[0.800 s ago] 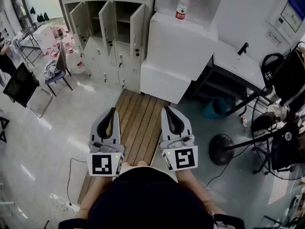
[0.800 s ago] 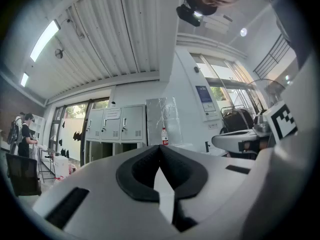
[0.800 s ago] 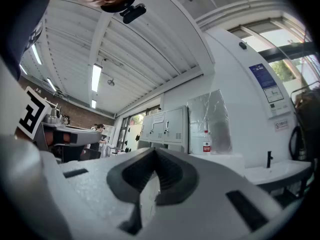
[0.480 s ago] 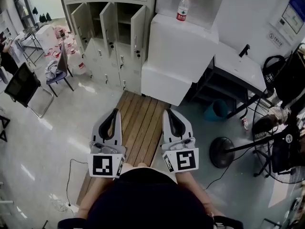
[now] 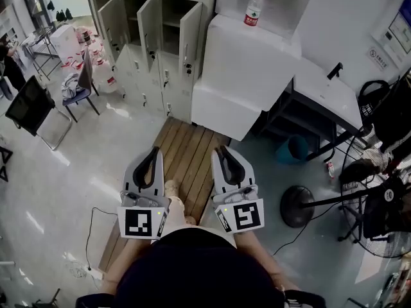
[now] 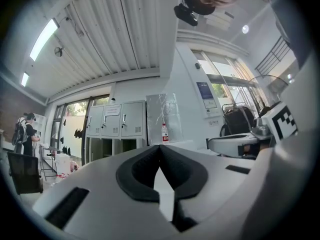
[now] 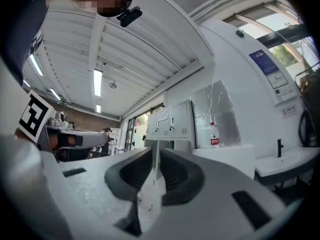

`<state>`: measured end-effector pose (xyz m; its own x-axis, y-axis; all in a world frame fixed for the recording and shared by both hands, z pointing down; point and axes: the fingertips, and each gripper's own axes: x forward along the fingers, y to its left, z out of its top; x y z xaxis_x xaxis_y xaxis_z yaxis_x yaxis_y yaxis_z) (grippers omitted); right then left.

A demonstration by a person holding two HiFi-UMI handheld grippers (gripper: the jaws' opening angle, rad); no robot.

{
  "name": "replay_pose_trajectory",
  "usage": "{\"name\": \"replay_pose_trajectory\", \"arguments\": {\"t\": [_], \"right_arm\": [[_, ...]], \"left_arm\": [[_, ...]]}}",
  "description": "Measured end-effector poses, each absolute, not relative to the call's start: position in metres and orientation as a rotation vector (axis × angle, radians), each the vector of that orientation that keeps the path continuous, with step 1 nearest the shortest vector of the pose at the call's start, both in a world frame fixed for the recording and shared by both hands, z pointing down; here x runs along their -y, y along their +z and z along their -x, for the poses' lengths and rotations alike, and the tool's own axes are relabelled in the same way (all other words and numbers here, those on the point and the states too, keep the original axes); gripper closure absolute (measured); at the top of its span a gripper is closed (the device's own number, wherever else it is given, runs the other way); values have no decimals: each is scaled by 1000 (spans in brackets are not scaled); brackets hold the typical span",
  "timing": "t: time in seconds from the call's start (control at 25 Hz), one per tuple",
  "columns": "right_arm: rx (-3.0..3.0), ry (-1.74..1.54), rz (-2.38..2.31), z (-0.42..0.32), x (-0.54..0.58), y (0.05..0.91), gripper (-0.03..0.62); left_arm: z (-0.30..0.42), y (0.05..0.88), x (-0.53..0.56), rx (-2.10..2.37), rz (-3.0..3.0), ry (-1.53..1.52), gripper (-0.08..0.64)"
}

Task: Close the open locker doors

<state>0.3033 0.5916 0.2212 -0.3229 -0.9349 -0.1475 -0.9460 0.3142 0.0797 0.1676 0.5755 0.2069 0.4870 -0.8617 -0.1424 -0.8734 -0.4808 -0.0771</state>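
Observation:
The grey lockers (image 5: pixel 154 76) stand at the far left, several steps ahead of me. Three upper doors hang open: the left door (image 5: pixel 116 19), the middle door (image 5: pixel 149 27) and the right door (image 5: pixel 190 37). Both grippers are held low in front of my body over wooden boards (image 5: pixel 186 153), far from the lockers. My left gripper (image 5: pixel 153 149) is shut and empty. My right gripper (image 5: pixel 220 150) has its jaws a narrow slit apart with nothing between them. The lockers (image 6: pixel 120 129) show beyond the left gripper (image 6: pixel 160 146), and the lockers (image 7: pixel 170 121) also show past the right gripper (image 7: pixel 155 151).
A big white cabinet (image 5: pixel 247 69) with a water bottle (image 5: pixel 254 9) on top stands right of the lockers. A desk (image 5: pixel 327 95), blue bin (image 5: pixel 294 147) and floor fan (image 5: pixel 298 204) are at the right. Chairs (image 5: pixel 80 88) and a person (image 5: pixel 9 63) are at the left.
The lockers and cabinet sit slightly lower and nearer in the head view, so I have stepped forward. A foot now shows on the boards between the grippers. Both grippers keep their pose.

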Motion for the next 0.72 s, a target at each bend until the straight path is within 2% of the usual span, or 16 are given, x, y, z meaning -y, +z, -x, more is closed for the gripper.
{"name": "replay_pose_trajectory", "arguments": {"t": [0.24,0.72], "right_arm": [[-2499,235,1754,-300,-571,224,512],[-2524,234,1737,-303,-451,216,505]], "left_arm": [[-169,215,-553,-1514,2605,125,558],[-177,204,-431,-1495,2604,150,558]]}}
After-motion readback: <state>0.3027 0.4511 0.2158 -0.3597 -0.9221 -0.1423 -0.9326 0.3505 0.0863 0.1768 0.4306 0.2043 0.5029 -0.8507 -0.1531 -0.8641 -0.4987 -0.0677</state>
